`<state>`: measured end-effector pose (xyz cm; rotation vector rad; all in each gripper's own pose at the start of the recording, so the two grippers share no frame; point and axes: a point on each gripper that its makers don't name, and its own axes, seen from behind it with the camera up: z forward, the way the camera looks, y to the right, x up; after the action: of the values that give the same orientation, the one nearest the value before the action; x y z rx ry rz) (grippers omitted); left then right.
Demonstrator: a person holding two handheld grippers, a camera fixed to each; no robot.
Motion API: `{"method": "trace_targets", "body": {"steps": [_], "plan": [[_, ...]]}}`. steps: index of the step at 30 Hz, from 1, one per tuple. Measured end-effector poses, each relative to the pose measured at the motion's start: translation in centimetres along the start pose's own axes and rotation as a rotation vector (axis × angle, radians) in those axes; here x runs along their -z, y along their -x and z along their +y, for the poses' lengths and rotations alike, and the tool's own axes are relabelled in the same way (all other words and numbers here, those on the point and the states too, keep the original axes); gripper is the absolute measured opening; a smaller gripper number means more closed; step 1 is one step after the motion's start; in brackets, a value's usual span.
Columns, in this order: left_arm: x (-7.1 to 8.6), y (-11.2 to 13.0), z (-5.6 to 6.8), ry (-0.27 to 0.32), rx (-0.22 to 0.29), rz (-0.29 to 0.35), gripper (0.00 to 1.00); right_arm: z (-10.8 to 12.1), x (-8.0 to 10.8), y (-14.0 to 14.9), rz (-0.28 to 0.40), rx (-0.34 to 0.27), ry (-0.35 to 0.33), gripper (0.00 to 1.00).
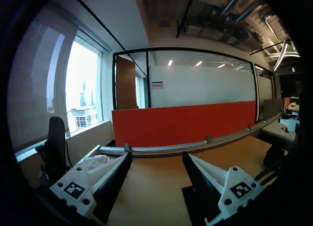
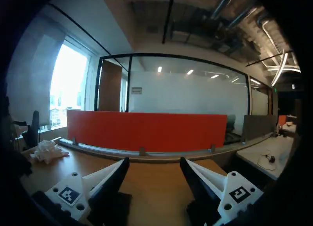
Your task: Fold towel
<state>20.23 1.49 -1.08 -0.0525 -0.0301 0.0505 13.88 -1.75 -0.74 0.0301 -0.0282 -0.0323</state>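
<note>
A crumpled white towel [image 2: 47, 151] lies on the wooden desk [image 2: 164, 187] at the far left in the right gripper view. In the left gripper view the towel [image 1: 94, 162] peeks out just behind the left finger. My left gripper [image 1: 156, 171] is open above the desk, with nothing between its fingers. My right gripper [image 2: 154, 175] is also open and holds nothing; the towel is well off to its left.
An orange divider panel [image 1: 184, 122] runs along the back edge of the desk [image 1: 156, 187]. A black office chair [image 1: 54, 147] stands by the window at the left. Another desk [image 2: 270, 151] with a cable lies to the right.
</note>
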Motion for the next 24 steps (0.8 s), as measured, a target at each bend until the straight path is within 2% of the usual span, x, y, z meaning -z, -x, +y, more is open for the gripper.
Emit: {"method": "trace_targets", "body": {"steps": [7, 14, 24], "plan": [[-0.5, 0.4, 1.1, 0.058, -0.025, -0.049, 0.95, -1.3, -0.1, 0.2, -0.044, 0.027, -0.056, 1.0], [-0.7, 1.5, 2.8, 0.172, -0.037, -0.117, 0.95, -3.5, 0.2, 1.2, -0.112, 0.076, -0.173, 1.0], [-0.3, 3.0, 5.0, 0.287, -0.057, -0.188, 0.95, -6.1, 0.3, 2.4, -0.192, 0.148, -0.312, 1.0]]}}
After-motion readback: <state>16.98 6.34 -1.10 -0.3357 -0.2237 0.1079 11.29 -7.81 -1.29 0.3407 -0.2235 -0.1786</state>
